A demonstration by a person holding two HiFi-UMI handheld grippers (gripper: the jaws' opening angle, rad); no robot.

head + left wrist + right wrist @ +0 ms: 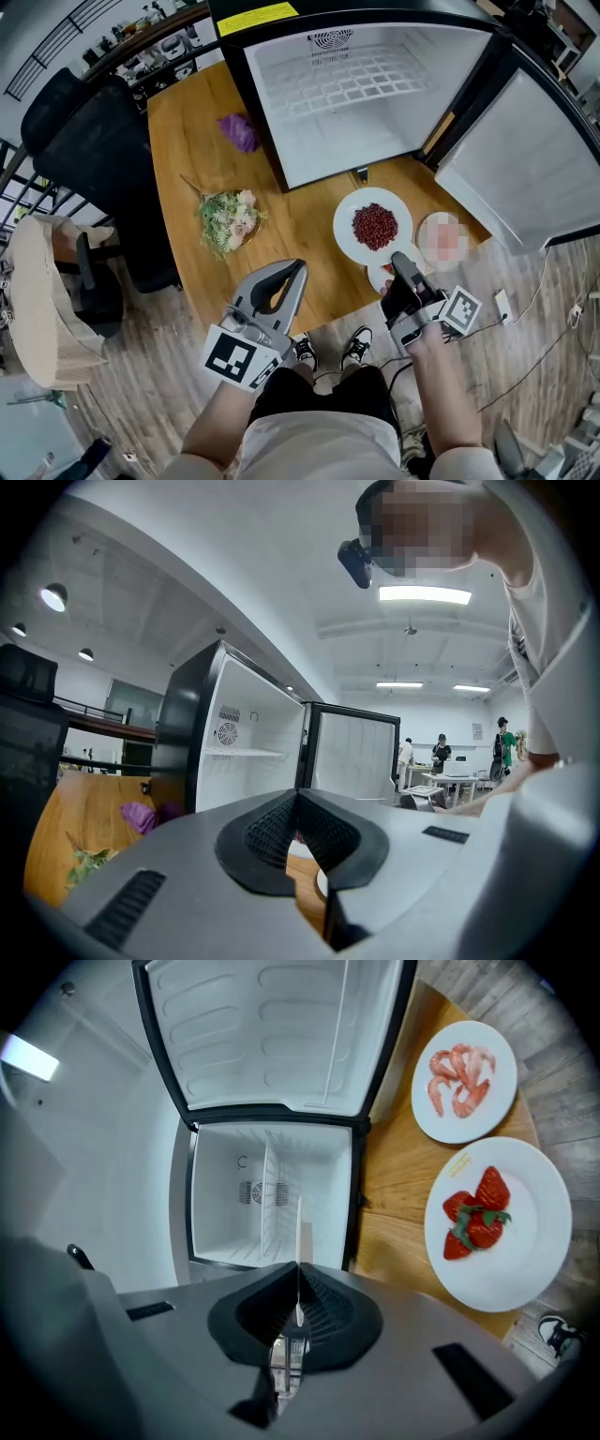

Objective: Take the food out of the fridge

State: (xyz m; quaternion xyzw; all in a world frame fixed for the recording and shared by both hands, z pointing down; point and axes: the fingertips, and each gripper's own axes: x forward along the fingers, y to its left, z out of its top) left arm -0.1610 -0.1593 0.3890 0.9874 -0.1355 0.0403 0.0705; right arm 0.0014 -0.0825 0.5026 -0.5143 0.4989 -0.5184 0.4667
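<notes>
Found fridge (366,84) at 12 o'clock bare; strawberries (478,1218), shrimp (459,1077) out on table (187,150). Pinched red-bean plate (345,230) rim with right gripper (399,259); left gripper (298,266) closed, empty. Probably only release left.

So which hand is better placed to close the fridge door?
Right, probably: the door opens on its side, though the right gripper must first release its plate. The left gripper is empty but farther.

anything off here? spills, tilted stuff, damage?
Nothing is spilled or broken. One thing to watch: the strawberry plate sits right at the table edge, and may overhang it. The right gripper is shut on the bean plate rim. The fridge is open and empty.
</notes>
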